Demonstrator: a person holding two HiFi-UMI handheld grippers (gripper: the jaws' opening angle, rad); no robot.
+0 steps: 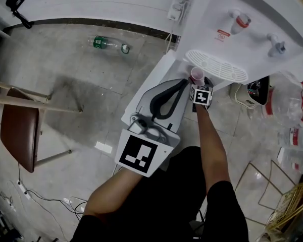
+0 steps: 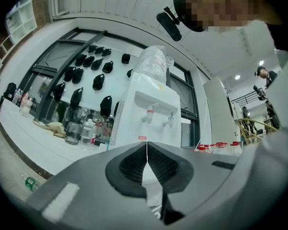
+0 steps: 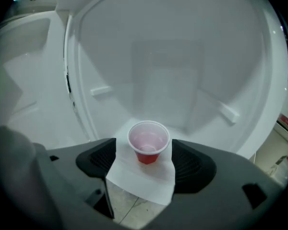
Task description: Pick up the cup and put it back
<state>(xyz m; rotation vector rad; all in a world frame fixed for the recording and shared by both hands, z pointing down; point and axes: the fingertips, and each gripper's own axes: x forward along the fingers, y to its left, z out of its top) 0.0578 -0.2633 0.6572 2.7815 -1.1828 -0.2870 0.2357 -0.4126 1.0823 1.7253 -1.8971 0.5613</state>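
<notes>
At the dispenser (image 1: 257, 34), right tongs (image 1: 199, 86) partly hide the cup (image 1: 196, 74).

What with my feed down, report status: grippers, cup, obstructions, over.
Left gripper shut, empty. Right gripper open, jaws either side of the cup, not touching. Cup upright on the dispenser's white ledge. Nothing in the way.

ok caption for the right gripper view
Right gripper, jaws open, either side of an upright red cup on a white ledge
</notes>
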